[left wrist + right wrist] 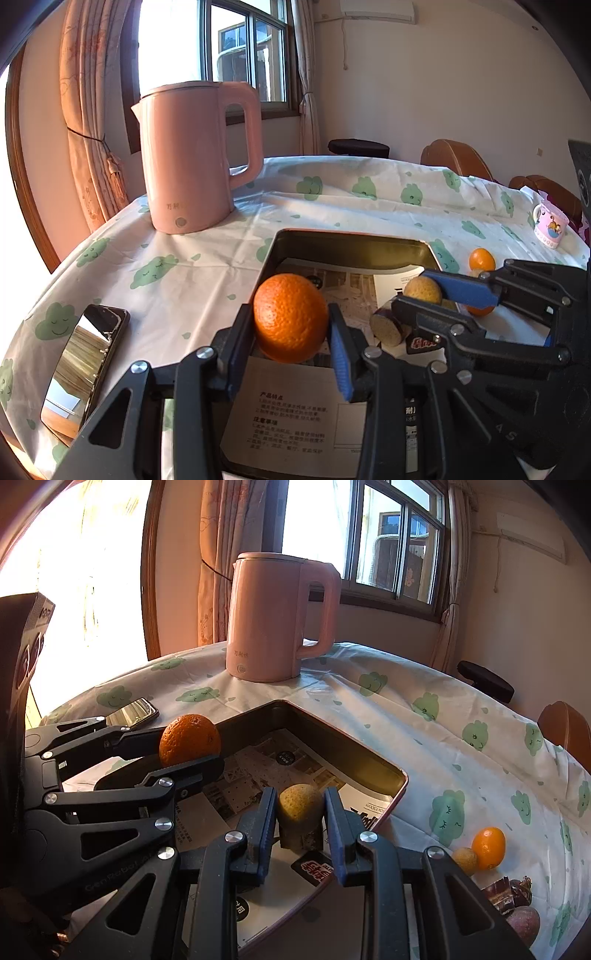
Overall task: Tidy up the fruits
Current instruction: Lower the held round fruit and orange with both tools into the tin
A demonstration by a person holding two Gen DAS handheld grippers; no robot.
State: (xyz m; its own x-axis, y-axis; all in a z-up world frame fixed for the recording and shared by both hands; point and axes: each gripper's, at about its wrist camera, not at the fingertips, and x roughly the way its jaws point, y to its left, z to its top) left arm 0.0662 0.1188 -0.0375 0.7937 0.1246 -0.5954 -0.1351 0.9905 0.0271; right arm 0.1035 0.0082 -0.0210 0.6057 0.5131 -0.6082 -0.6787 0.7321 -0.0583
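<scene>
Both grippers over tray (354, 242), frame center: left gripper (291, 332) pinching orange (290, 317), right gripper (301, 818) pinching yellowish fruit (300, 805). Tray appears fruitless so far; small orange (489, 847) & others wait lower right on tablecloth (424, 738).

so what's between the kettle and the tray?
Nothing: only bare tablecloth lies between the kettle and the tray. It shows best in the right wrist view.

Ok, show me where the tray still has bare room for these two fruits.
The tray's paper-lined floor is bare toward its far corner nearest the kettle and under the orange. It is crowded near the right gripper, where a cut purple fruit piece lies.
</scene>
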